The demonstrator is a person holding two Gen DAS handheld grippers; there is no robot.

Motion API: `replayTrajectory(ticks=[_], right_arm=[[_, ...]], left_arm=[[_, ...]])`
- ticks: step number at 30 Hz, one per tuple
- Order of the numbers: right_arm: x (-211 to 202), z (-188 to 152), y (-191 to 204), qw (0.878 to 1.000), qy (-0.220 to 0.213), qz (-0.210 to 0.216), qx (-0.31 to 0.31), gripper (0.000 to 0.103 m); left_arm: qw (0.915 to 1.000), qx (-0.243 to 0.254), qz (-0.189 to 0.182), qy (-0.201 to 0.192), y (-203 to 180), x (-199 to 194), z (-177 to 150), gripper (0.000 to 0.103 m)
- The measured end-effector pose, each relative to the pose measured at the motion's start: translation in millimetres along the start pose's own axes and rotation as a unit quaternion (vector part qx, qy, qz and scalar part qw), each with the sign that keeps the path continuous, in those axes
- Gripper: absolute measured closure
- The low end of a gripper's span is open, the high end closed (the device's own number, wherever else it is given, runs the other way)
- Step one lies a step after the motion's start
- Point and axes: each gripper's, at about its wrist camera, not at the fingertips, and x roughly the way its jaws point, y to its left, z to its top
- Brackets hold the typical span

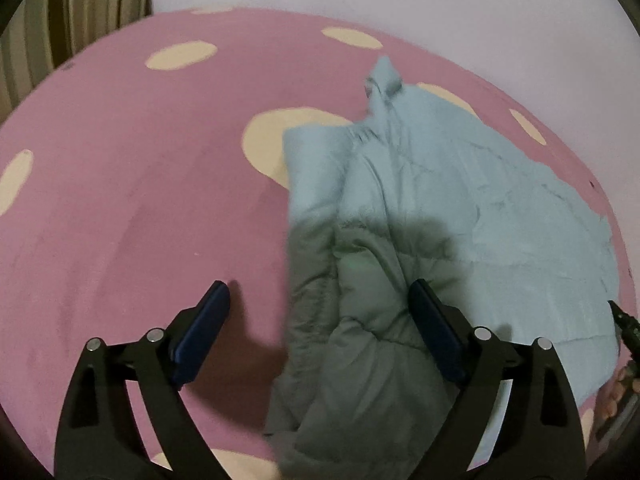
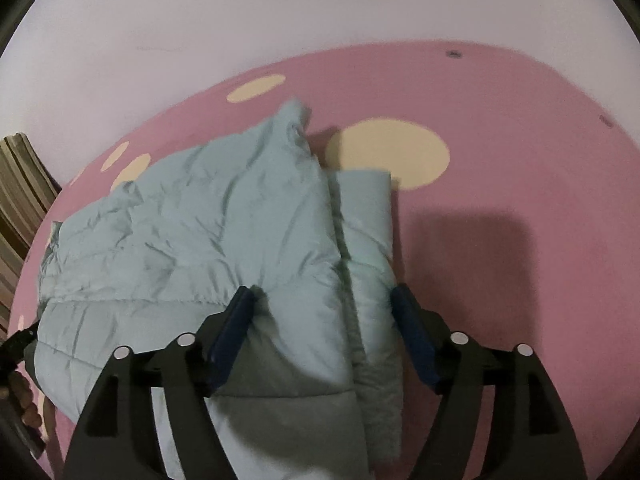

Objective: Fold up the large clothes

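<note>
Right wrist view: both tongs wide apart over the puffy pale-blue quilted jacket (image 2: 192, 240).
The right tongs (image 2: 322, 320) and left tongs (image 1: 320, 320) hold nothing; the slippery folded sleeve (image 2: 368, 240) between them may slide open on the pink spotted bed (image 2: 520, 168).

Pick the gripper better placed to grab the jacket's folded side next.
Right, probably. The right gripper, jaws open, straddles the folded sleeve of the light blue puffer jacket. The left gripper, also open, sits half over bare pink sheet.
</note>
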Motion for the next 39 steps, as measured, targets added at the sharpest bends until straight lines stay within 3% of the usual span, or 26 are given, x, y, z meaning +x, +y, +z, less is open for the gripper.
replayTrajectory(ticks=[5, 8, 10, 15, 18, 25, 39], right_arm=[[17, -2, -1, 0.999, 0.020, 0.017, 0.019, 0.031], [16, -3, 3, 1.000, 0.016, 0.017, 0.013, 0.042], [17, -4, 3, 0.999, 0.018, 0.029, 0.021, 0.054], [18, -4, 7, 0.997, 0.026, 0.067, 0.042, 0.077], [13, -4, 7, 0.996, 0.023, 0.078, 0.046, 0.084], [2, -7, 15, 0.996, 0.009, 0.075, 0.038, 0.089], [-12, -18, 22, 0.995, 0.016, 0.091, 0.034, 0.090]], left_arm=[[0.9999, -0.007, -0.009, 0.005, -2, 10, 3, 0.014], [0.9998, -0.004, -0.019, 0.002, -5, 10, 4, 0.031], [0.9991, -0.007, -0.041, 0.008, -8, 11, 6, 0.051], [0.9975, -0.014, -0.069, 0.010, -14, 14, 8, 0.076], [0.9975, -0.009, -0.069, 0.003, -18, 9, 6, 0.084], [0.9985, -0.001, -0.053, -0.011, -22, -6, 1, 0.091], [0.9992, -0.008, -0.032, -0.020, -5, -61, -39, 0.092]])
